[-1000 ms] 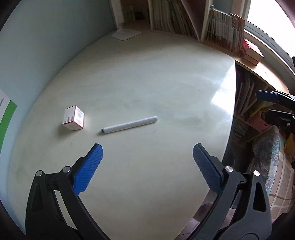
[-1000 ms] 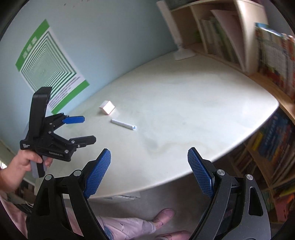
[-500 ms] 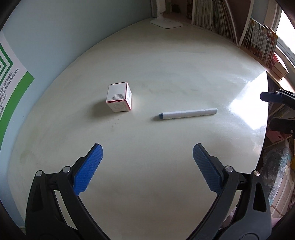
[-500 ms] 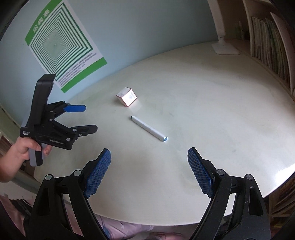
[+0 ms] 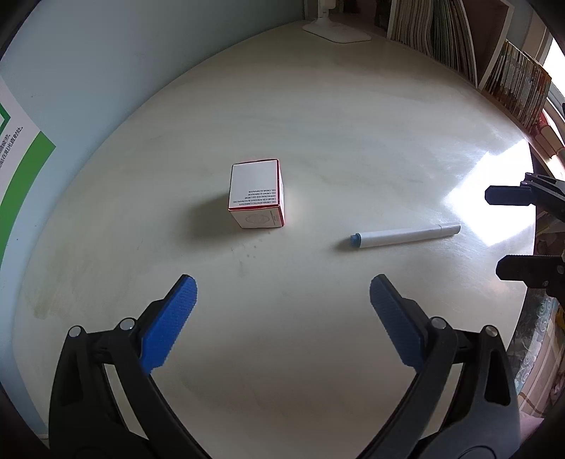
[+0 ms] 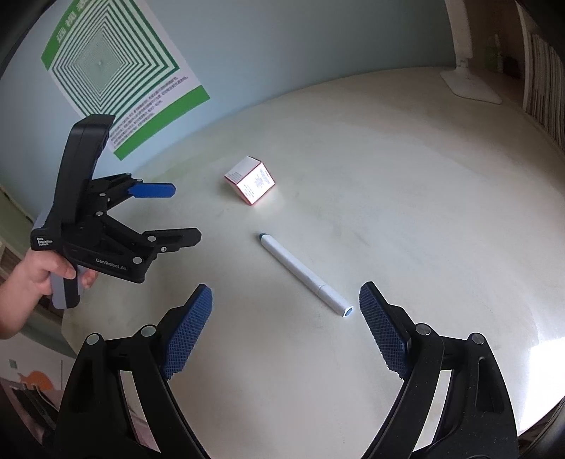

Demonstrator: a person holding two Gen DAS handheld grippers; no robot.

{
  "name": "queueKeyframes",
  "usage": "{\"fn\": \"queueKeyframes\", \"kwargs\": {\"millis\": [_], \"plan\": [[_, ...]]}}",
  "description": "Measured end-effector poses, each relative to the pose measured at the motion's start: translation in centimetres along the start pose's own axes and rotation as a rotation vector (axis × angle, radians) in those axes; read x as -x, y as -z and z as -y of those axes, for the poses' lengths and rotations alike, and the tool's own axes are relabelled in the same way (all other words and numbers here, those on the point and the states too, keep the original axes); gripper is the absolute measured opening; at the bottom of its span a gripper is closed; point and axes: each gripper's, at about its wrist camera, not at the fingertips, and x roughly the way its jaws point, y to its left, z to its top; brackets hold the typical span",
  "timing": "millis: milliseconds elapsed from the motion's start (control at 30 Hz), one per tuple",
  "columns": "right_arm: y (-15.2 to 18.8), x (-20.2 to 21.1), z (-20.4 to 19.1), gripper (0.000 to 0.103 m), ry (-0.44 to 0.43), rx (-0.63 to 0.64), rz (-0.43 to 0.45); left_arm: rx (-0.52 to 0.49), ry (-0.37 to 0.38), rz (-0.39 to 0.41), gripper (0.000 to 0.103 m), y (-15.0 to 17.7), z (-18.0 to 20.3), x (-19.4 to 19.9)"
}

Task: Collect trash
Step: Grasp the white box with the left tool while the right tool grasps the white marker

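Note:
A small white box with red edges lies on the pale table; it also shows in the right wrist view. A white marker pen lies to its right, also in the right wrist view. My left gripper is open and empty, short of the box; it also shows in the right wrist view. My right gripper is open and empty, with the pen's near end between its fingers' line; it shows at the left wrist view's right edge.
A white lamp base stands at the table's far end, also in the right wrist view. Bookshelves with books run along the far right. A green-striped poster hangs on the blue wall. The table edge falls off on the right.
Both grippers have moved closer over the table toward the box and the pen, which now look larger. Both stay open. The box and pen have not moved on the table.

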Motion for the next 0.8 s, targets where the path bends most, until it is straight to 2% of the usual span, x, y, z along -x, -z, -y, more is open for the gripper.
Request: {"fn": "queueKeyframes", "kwargs": {"millis": [600,733,800], "plan": [[-1.6,-4.2,0.8,0.085,0.046,0.029,-0.056,-0.011,0.025,-0.038,0.096,-2.3,-1.2,-4.8],[-1.4,-5.0,0.7,0.083,0.045,0.049,-0.075,-0.017,0.024,-0.040,0.096,-2.8,-1.4,-5.6],[-1.3,-5.4,0.6,0.079,0.047,0.061,-0.086,-0.013,0.023,-0.042,0.096,-3.1,-1.4,-6.0]]}}
